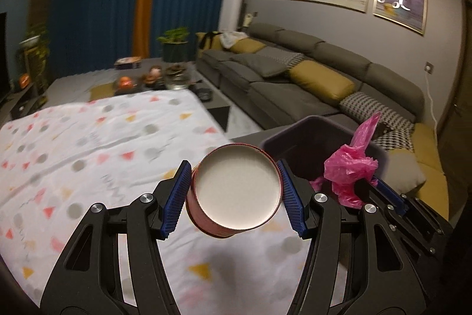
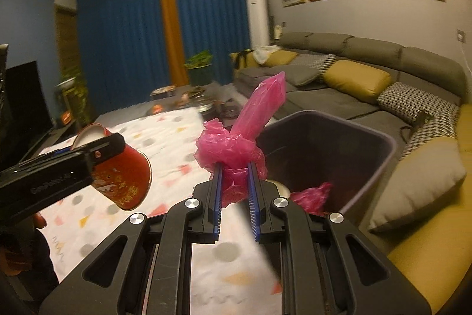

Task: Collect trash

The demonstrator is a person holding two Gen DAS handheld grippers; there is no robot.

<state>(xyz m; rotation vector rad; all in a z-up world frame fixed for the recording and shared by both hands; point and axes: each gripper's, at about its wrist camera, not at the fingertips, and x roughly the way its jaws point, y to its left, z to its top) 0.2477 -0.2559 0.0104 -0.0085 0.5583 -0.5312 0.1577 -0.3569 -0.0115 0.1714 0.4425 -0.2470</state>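
**Both claws loaded beside the bin's rim**

The left claw grips a red paper cup by its sides, white base facing the camera, tilted above the patterned cloth on the tabletop. The right claw stands narrow, pinching a crumpled pink plastic bag just beside the near rim of the dark trash bin. More pink plastic lies inside the bin. The bin sits at the tabletop's right edge, close to the grey sofa. The cloth ahead lies bare up to the far clutter.
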